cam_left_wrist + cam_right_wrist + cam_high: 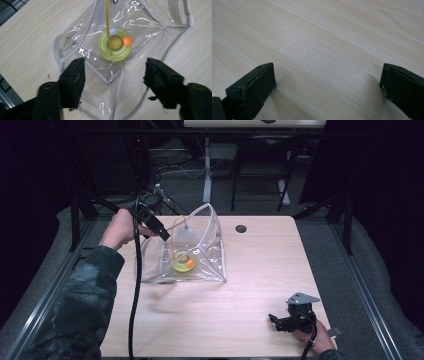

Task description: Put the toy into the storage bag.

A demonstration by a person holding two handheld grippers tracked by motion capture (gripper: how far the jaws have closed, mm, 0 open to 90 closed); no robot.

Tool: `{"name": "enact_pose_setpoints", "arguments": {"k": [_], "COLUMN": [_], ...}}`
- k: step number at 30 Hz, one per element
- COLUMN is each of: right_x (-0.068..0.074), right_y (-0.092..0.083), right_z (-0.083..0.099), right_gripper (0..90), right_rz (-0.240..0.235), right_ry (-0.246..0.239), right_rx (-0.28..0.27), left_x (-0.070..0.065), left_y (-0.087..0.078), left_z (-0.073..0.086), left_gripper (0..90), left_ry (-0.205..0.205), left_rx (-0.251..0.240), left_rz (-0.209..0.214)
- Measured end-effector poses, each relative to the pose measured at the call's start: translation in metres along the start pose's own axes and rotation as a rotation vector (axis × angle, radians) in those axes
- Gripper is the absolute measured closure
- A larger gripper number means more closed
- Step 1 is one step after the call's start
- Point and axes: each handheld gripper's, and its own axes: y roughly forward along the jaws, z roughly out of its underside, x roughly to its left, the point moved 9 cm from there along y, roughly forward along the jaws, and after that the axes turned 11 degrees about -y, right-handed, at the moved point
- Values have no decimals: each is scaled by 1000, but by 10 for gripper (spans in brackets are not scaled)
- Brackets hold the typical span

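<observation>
clear bag (pixel 200 255) on wooden table (pixel 260 270)

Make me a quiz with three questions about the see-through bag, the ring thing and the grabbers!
1. Where is the yellow-green ring?
A. inside the clear bag
B. on the bare table beside the bag
C. between the right gripper's jaws

2. What colour is the small spot on the ring?
A. blue
B. orange
C. purple

3. How do the left gripper's jaws stand?
A. clamped on the ring
B. shut tight on nothing
C. apart, above the bag

Answers:
1. A, the ring shows through the bag's clear plastic in the high view.
2. B, an orange spot sits on the ring's rim.
3. C, the left gripper view shows a wide gap with nothing pinched.
</observation>
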Motion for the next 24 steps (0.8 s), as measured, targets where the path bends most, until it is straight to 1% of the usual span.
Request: {"name": "enact_pose_setpoints", "arguments": {"k": [2,3,4,5,6,8,11,13,14,17,19,24], "right_x": [0,0,0,0,0,0,0,0,0,0,0,0], "right_y": [0,0,0,0,0,0,0,0,0,0,0,0], "right_z": [0,0,0,0,0,0,0,0,0,0,0,0], "right_gripper": [0,0,0,0,0,0,0,0,0,0,0,0], "right_rz": [0,0,0,1,0,0,0,1,1,1,2,1], "right_ry": [0,0,0,-3,0,0,0,1,0,-1,0,-1], "right_rx": [0,0,0,4,0,0,0,0,0,2,0,2], "left_x": [0,1,1,2,3,4,5,6,6,8,8,11], "left_y": [-4,-6,-8,-10,-13,-18,-21,-23,-24,-25,-26,-29], "left_z": [3,4,6,8,9,12,18,24,28,37,44,59], "left_gripper": [223,195,178,168,164,158,139,95,65,14,0,0], "left_ry": [-3,2,-2,-1,-7,-23,-36,-42,-43,-48,-52,-62], "left_rx": [-15,-16,-24,-28,-49,-76,-101,-108,-120,-129,-139,-176], "left_rz": [-1,-4,-7,-10,-15,-20,-26,-30,-38,-52,-49,-55]}}
